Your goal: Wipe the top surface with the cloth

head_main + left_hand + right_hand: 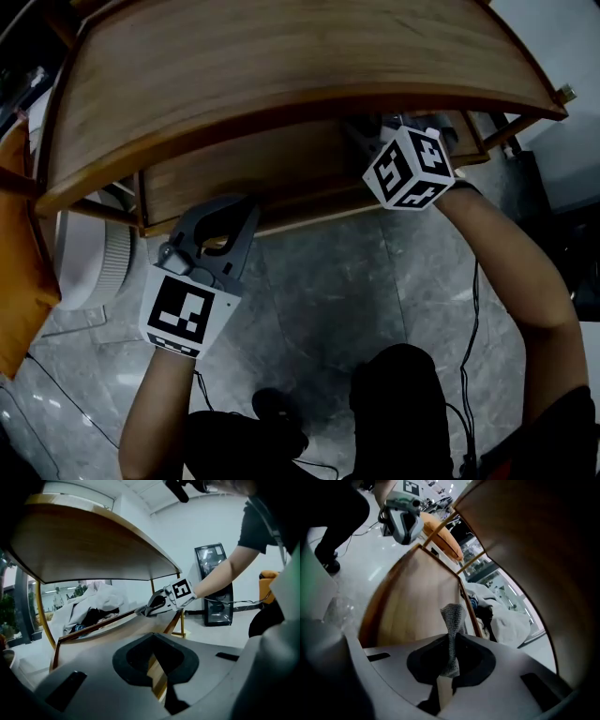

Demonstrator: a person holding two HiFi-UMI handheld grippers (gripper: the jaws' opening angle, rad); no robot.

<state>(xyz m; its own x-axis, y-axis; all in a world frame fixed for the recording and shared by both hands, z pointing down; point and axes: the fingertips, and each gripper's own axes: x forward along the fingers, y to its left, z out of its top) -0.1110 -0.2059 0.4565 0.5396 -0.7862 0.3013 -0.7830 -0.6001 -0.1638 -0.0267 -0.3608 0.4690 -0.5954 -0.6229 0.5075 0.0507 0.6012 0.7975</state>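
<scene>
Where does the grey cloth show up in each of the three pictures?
Head view: not visible; the top shelf covers that spot.
Left gripper view: centre, a small grey wad at the tip of the right gripper.
Right gripper view: centre, the cloth stands pinched between the jaws.
Shared landmark: the lower wooden shelf.

I see a smooth, matt wood-grain top (281,66), a rough grey knitted cloth (453,637) and a glossy stone floor (375,277).
</scene>
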